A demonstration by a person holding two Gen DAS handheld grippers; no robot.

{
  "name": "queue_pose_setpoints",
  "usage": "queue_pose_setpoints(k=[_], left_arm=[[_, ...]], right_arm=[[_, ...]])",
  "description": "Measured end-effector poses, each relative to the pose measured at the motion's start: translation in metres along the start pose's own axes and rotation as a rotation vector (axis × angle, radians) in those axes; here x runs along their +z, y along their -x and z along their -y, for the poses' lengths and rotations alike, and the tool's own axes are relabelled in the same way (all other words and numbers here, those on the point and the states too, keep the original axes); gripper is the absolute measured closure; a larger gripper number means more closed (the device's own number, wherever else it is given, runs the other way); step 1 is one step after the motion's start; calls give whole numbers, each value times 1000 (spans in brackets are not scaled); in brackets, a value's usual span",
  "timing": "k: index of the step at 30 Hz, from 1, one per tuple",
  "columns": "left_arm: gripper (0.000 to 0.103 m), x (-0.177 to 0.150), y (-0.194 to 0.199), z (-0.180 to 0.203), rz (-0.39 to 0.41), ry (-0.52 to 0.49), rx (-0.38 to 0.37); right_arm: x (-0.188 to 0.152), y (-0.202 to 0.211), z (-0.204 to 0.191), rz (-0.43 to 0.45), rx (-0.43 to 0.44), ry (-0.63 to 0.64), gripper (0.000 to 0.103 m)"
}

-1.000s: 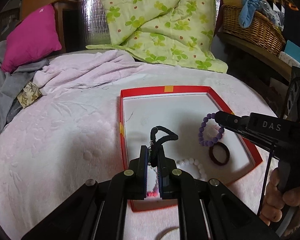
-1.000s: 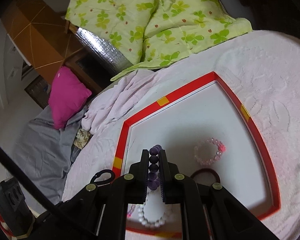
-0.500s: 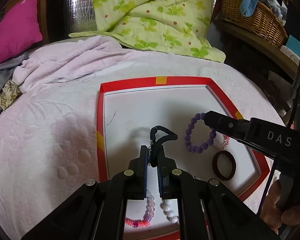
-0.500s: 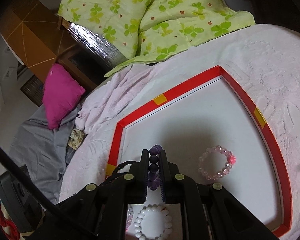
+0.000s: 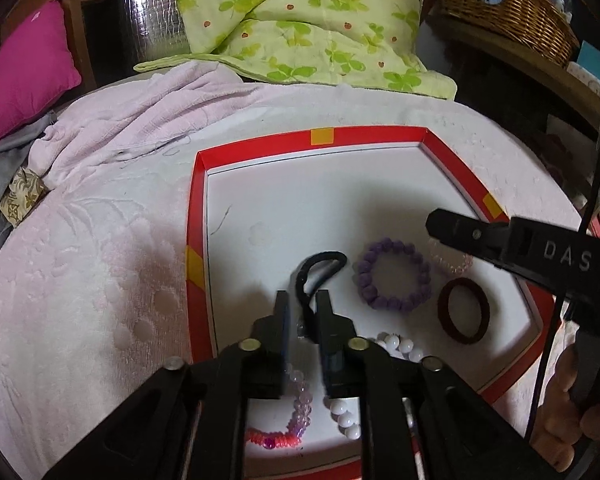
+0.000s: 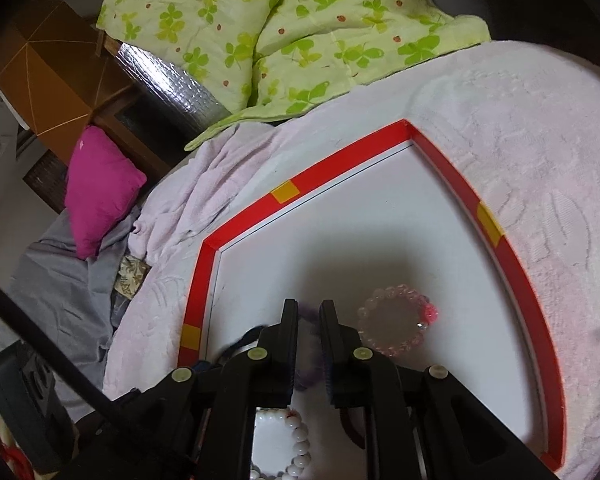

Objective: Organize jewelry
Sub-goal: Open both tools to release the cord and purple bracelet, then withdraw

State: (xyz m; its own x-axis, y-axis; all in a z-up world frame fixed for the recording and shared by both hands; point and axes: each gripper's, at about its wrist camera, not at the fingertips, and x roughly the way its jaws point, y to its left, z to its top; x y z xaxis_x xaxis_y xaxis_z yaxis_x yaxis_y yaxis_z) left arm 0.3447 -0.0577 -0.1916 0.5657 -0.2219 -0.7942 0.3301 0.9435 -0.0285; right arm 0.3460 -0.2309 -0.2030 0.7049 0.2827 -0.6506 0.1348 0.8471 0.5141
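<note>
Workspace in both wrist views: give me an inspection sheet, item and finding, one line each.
Surface: pink blanket with a red-rimmed tray lying on it.
Job's things: in the tray, purple bracelet, dark red band, white bead bracelet, pink bracelet, clear pink bracelet, black cord.
Clutter: grey cloth at the blanket's edge.
Grippers: left claw is opening, with the cord loose between its jaws; right claw has its jaws slightly apart and grips nothing.
Cables: black cable beside the right claw.
Surroundings: green quilt, magenta cushion, wicker basket.
</note>
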Motion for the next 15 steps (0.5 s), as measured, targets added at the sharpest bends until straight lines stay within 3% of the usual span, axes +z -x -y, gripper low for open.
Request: queue_pose_setpoints(k=[2, 3, 10, 12, 15], left_arm=[[65, -2, 4, 0, 13, -13, 30], [62, -3, 8, 1, 24, -22, 49], [51, -8, 25, -7, 56, -22, 124], [51, -11, 29, -8, 63, -24, 137], [51, -15, 37, -9, 77, -35, 155]], right_arm=[[0, 2, 3, 7, -5, -11, 88], [0, 4, 3, 11, -6, -14, 88], [-5, 14, -1, 12, -5, -1, 88], [-9, 15, -5, -1, -11, 3, 79], [-15, 20, -9, -2, -6, 10, 75]])
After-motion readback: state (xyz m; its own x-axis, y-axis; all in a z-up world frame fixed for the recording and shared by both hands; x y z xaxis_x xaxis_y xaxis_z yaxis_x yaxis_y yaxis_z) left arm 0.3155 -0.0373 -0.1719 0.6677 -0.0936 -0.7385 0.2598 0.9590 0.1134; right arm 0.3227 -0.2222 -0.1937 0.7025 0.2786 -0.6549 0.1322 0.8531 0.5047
